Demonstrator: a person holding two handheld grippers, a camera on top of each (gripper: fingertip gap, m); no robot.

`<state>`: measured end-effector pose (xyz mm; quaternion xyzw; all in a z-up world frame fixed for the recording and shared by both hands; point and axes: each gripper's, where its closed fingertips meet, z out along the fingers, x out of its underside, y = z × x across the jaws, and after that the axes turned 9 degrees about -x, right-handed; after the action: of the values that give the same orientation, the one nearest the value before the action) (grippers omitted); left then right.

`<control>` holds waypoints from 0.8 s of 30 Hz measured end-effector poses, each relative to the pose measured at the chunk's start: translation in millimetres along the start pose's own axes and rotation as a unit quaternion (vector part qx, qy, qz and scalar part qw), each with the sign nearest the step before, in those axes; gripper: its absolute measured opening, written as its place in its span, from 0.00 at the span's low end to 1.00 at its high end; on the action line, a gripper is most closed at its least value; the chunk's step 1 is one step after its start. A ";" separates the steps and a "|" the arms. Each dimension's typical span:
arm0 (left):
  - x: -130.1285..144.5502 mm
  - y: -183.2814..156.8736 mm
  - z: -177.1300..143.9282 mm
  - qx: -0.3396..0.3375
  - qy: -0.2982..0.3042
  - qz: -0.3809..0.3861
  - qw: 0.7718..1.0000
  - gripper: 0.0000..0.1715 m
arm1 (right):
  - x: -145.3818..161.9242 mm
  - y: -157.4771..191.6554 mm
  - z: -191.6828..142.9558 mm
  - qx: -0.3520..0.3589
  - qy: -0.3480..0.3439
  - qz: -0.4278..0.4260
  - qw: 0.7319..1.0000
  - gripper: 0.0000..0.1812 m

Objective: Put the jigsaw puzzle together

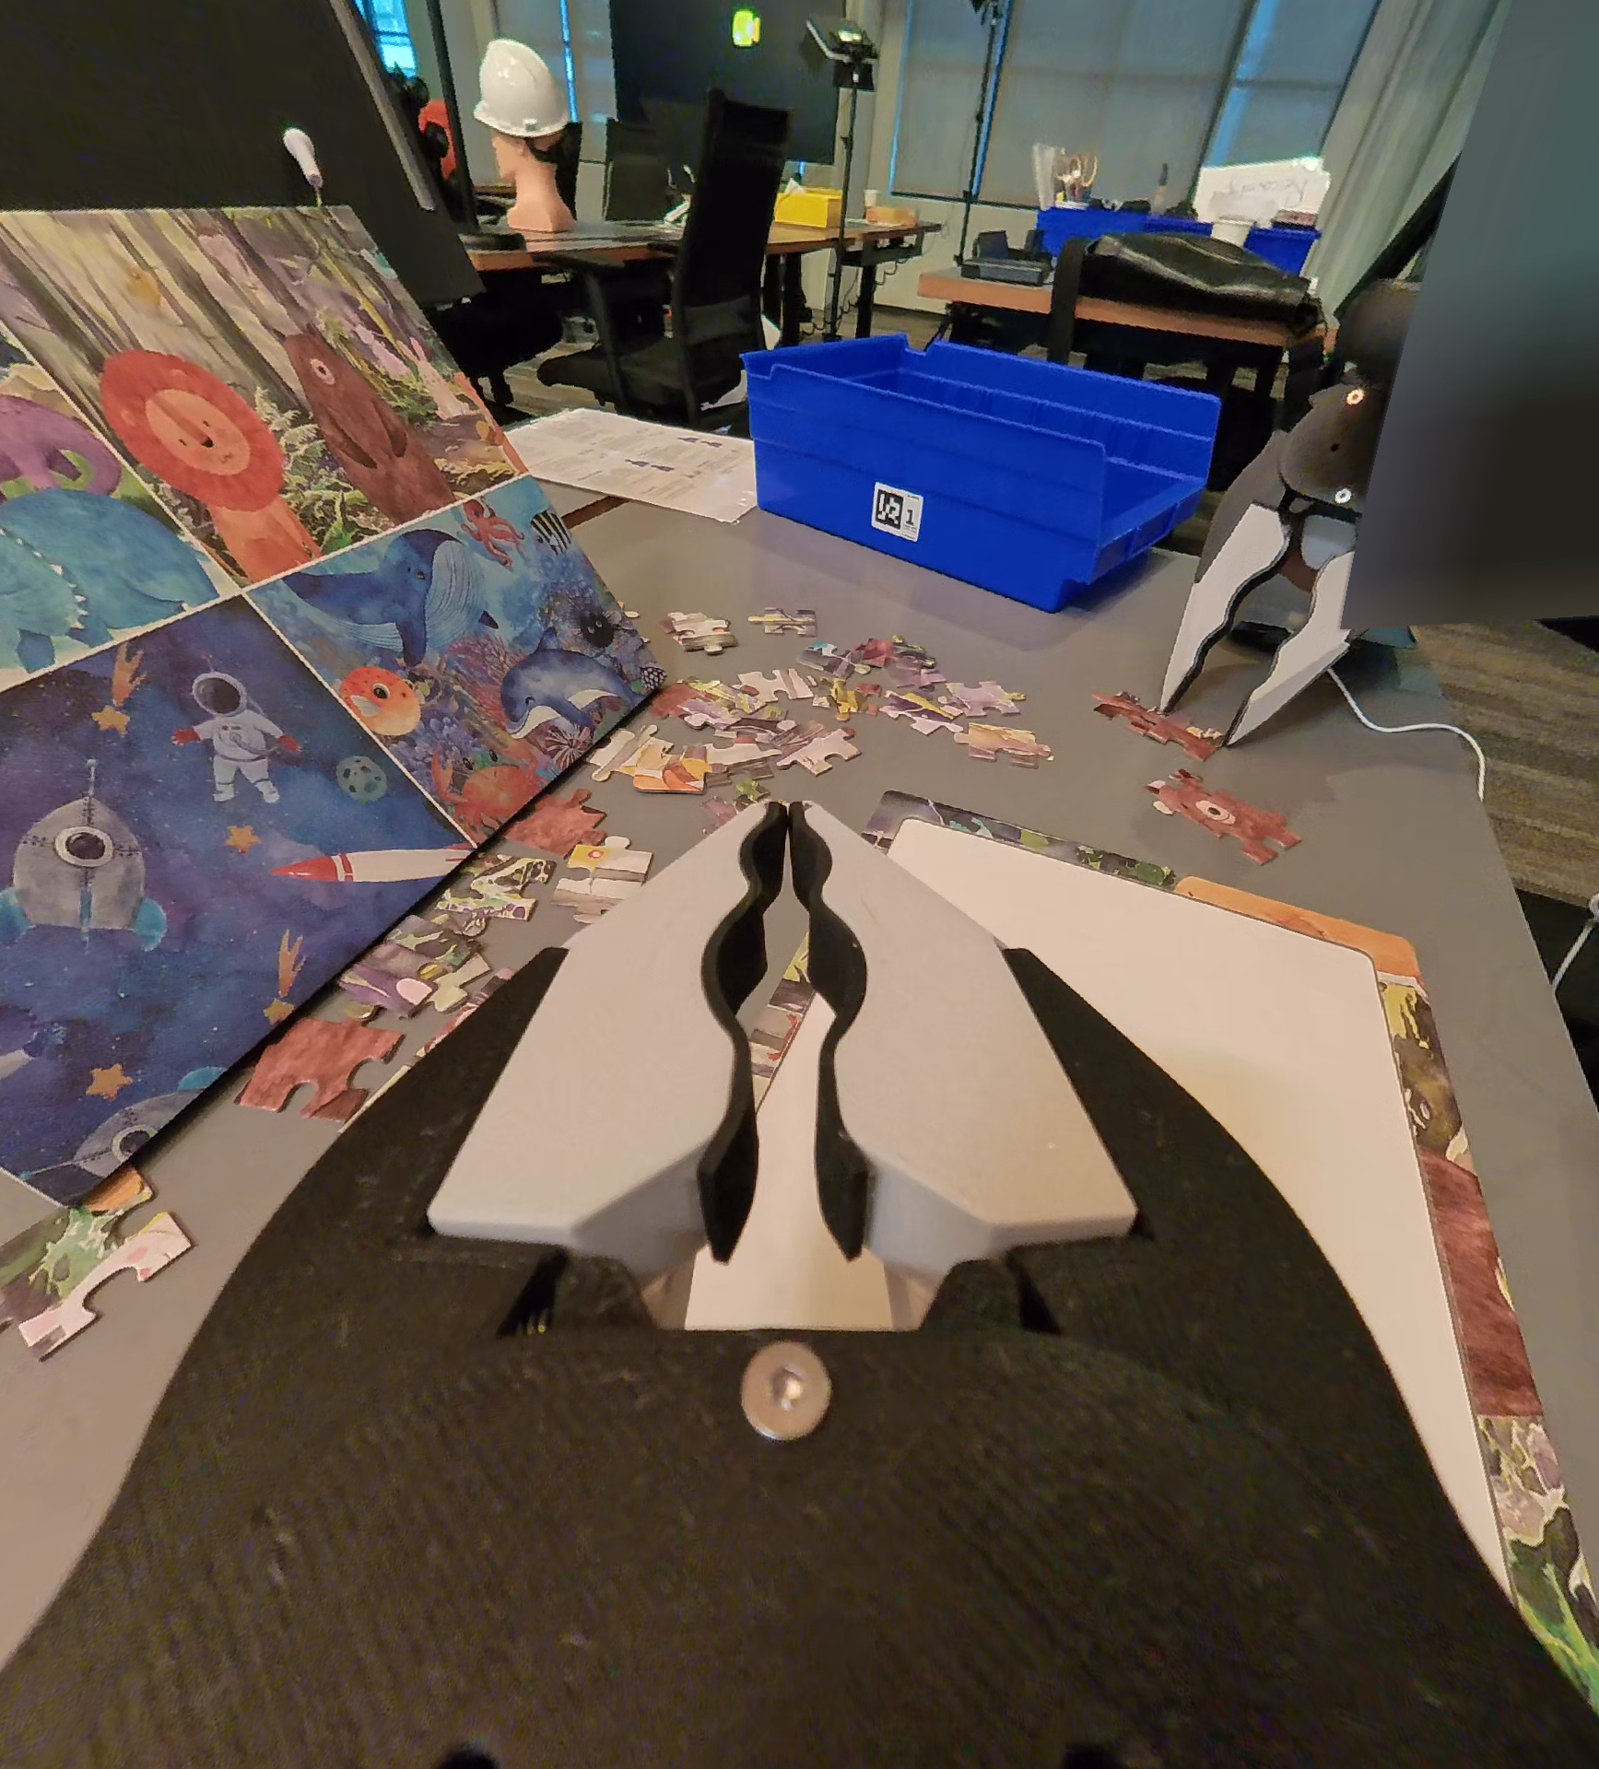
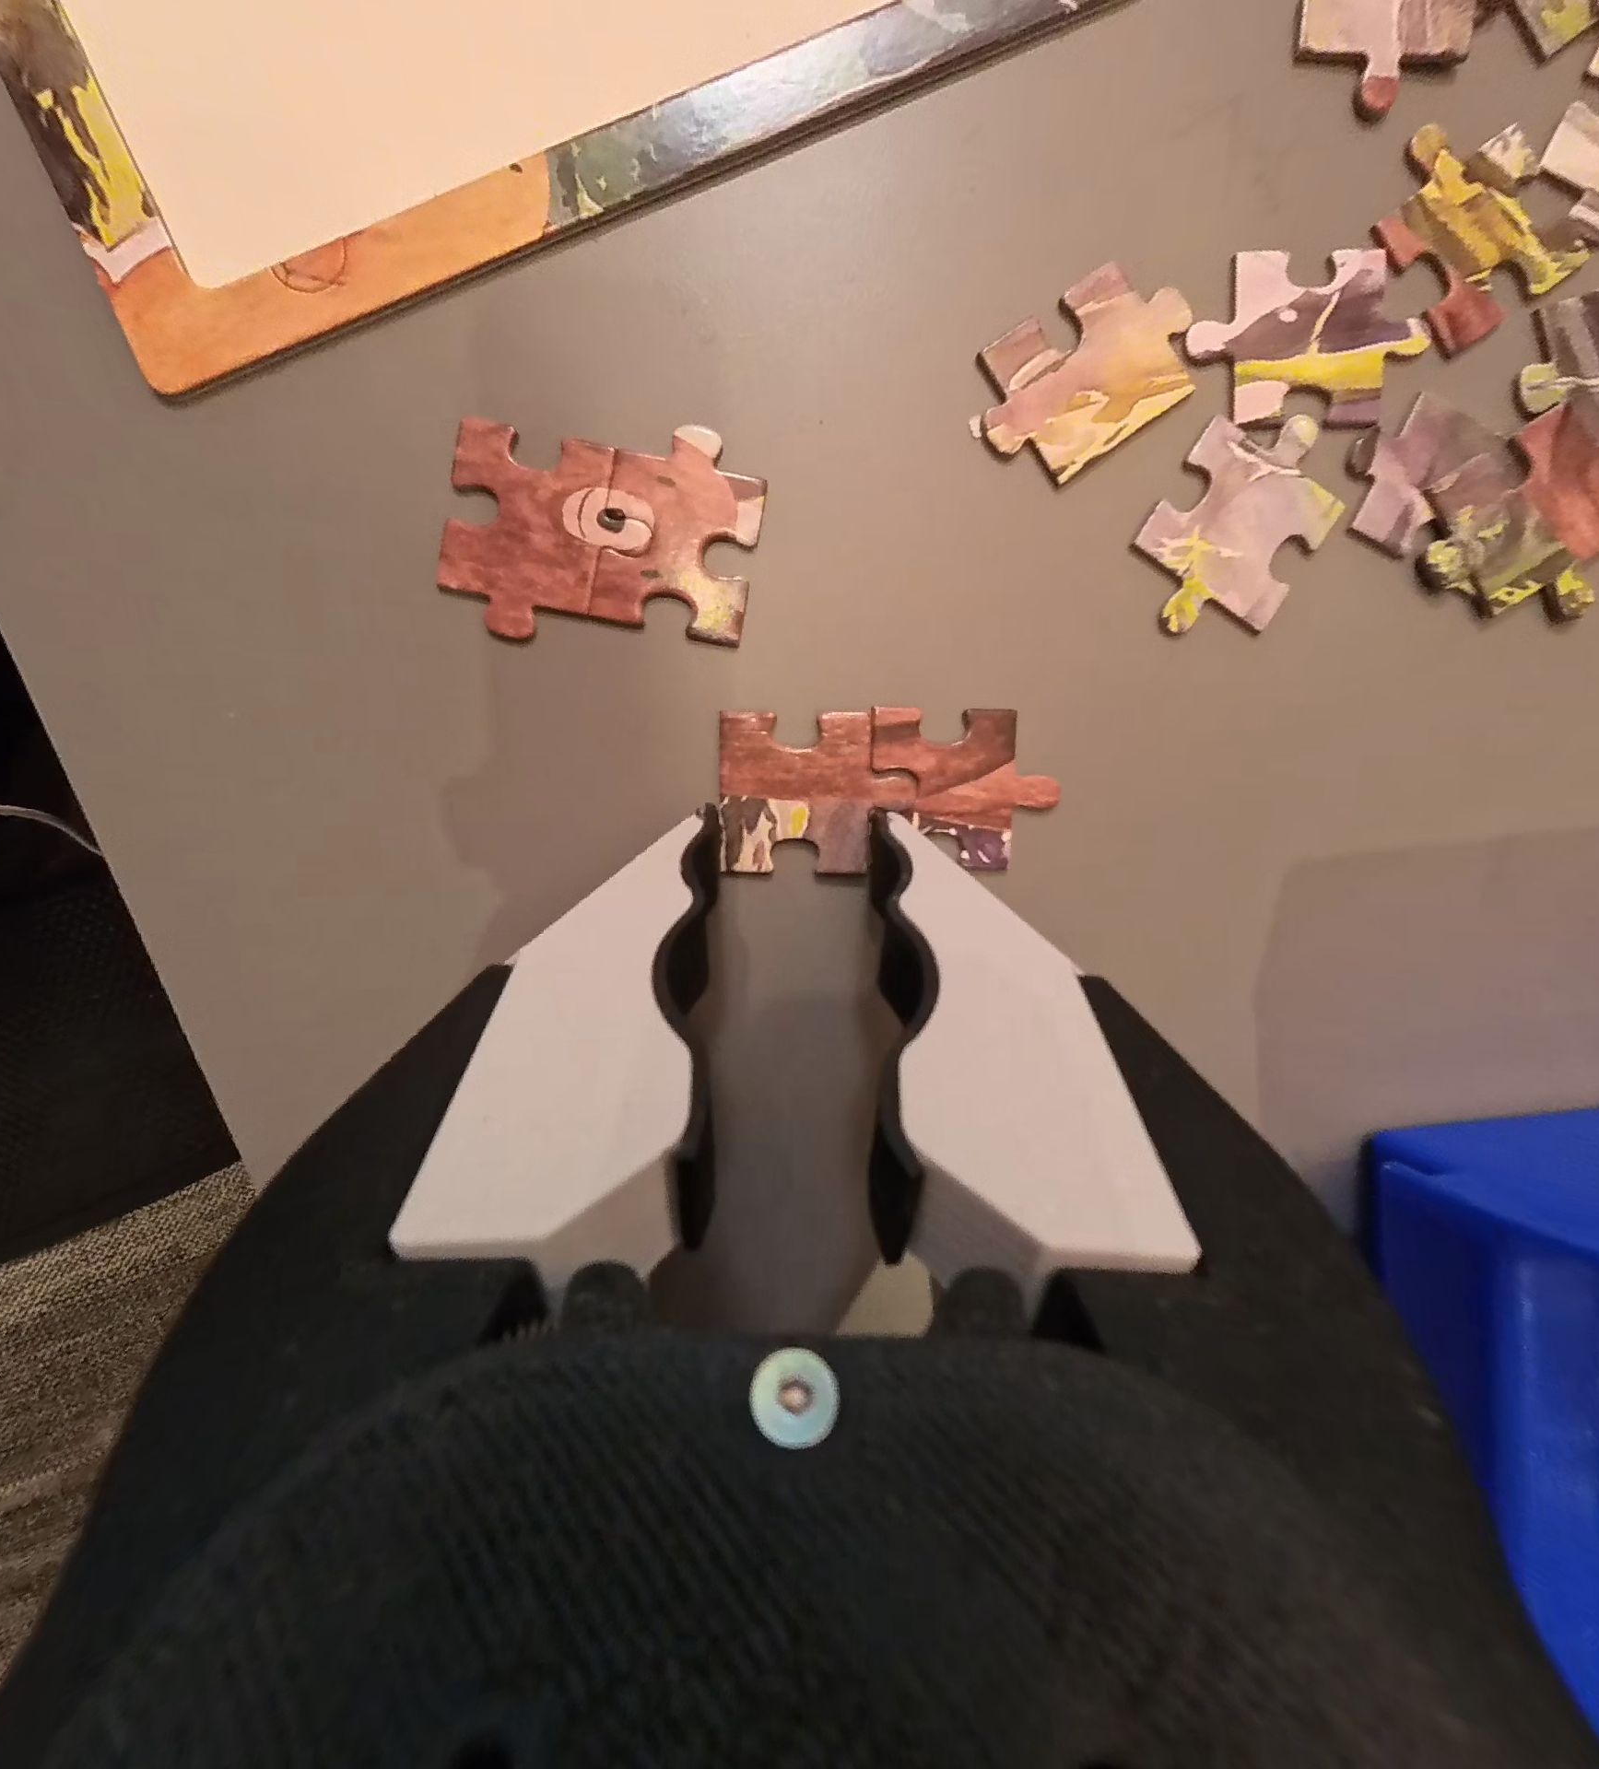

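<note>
In the left wrist view, the left gripper [image 1: 784, 814] hung with its fingertips pressed together above the bench [image 1: 920, 584], over the near corner of the white puzzle tray [image 1: 1159, 1005], while loose puzzle pieces [image 1: 833, 699] lay scattered mid-bench between the propped picture board [image 1: 202, 670] and the blue bin [image 1: 977, 459]. In the right wrist view, the right gripper [image 2: 795, 823] stood spread — its tips straddling one piece of a joined brown pair [image 2: 872, 785] near the bench's edge — with an eye-printed pair [image 2: 599, 526] beyond, nearer the tray's corner.

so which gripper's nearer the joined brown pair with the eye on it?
Right. The right gripper sits open just short of the eye pair, over another brown pair. The left gripper is shut, across the puzzle tray.
</note>
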<state>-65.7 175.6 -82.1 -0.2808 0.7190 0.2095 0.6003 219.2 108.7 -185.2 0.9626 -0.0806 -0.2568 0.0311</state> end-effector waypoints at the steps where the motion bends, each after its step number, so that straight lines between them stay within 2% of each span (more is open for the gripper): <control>1: 0.0 0.0 0.0 0.000 0.000 0.000 1.000 0.00 | 0.0 -0.1 0.3 0.000 0.000 0.000 1.000 0.17; 24: -1.2 -0.3 -0.8 0.000 -0.002 0.002 1.000 0.00 | 2.7 2.4 -4.7 0.019 -0.004 0.016 1.000 0.16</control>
<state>-65.9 175.0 -80.8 -0.2794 0.7183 0.2115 0.6011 223.5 105.9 -182.2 0.9605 -0.1010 -0.2587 0.0162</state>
